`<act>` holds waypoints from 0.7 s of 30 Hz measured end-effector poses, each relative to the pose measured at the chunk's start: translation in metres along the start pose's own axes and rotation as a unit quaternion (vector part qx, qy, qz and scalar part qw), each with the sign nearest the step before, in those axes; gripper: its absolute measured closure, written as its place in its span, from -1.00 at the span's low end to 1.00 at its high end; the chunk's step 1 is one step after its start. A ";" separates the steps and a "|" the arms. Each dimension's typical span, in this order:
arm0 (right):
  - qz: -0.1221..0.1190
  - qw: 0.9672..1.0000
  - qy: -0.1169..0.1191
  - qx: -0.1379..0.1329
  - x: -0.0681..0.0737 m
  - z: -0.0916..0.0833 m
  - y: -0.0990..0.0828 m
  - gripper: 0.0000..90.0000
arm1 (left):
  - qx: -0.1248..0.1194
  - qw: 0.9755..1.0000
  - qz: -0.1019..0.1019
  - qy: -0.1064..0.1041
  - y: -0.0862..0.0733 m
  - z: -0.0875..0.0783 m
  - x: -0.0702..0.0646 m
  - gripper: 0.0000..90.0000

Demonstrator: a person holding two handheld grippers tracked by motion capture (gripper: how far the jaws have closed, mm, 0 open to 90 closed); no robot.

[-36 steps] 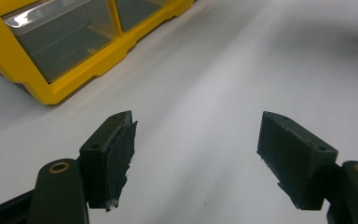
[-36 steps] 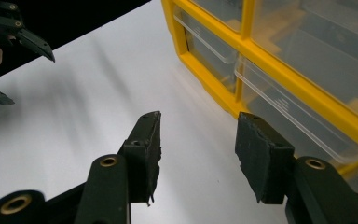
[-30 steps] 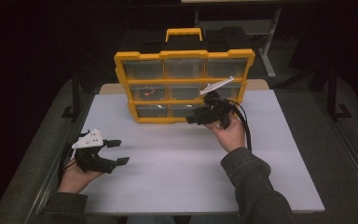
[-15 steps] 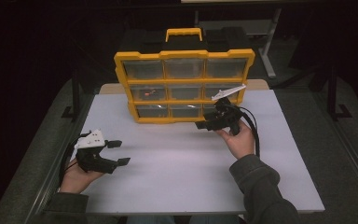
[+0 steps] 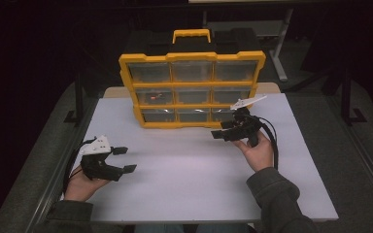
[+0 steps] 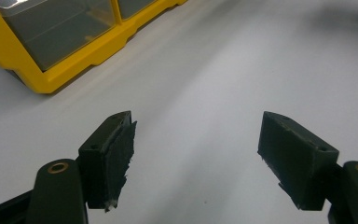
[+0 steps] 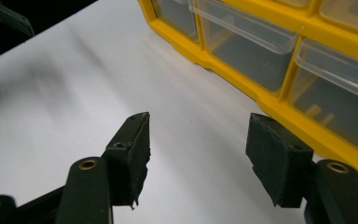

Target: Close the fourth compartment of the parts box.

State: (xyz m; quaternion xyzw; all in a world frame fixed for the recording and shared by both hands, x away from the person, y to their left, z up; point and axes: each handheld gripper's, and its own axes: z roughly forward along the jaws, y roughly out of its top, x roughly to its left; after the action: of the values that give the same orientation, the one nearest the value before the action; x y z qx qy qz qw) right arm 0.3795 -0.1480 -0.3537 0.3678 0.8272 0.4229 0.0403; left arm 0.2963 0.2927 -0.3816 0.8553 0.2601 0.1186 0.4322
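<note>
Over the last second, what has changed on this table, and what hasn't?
The right gripper drew back from the yellow drawer cabinet toward the person and sank lower over the table. Its jaws have just been opening, with nothing between them. The left gripper, open and empty, and the cabinet stayed put.

I see my left gripper (image 5: 121, 159) as a black frame with a white three-cornered plate on top and a black cable trailing off its back; my right gripper (image 5: 222, 130) is the same black build, with its pale plate and a looped black cable. Close up, each jaw is a black arm with a brass-ringed hole, ending in a blocky dark pad (image 6: 120, 154) whose rubber face is frayed at the edges, with small screw holes along the top. Both sleeves (image 5: 278, 199) are dark grey-green, with ribbed cuffs.
</note>
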 end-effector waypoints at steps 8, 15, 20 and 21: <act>0.002 1.000 -0.010 0.002 -0.003 -0.007 -0.013 -0.17 | 0.003 1.000 -0.003 0.004 -0.003 0.003 0.000 -0.42; 0.008 1.000 -0.025 0.006 -0.005 -0.014 -0.028 -0.17 | 0.005 1.000 -0.005 0.006 -0.005 0.005 0.000 -0.42; 0.015 0.999 -0.028 0.012 -0.008 -0.018 -0.040 -0.19 | 0.008 1.000 -0.002 0.009 -0.005 0.007 -0.002 -0.43; 0.016 0.999 -0.030 0.011 -0.009 -0.019 -0.042 -0.20 | 0.008 1.000 -0.003 0.009 -0.005 0.007 -0.002 -0.43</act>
State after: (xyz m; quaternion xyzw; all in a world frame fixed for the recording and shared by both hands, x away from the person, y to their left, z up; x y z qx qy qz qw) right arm 0.3547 -0.1827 -0.3744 0.3940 0.8239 0.4038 0.0540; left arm 0.2958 0.2894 -0.3903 0.8572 0.2672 0.1229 0.4229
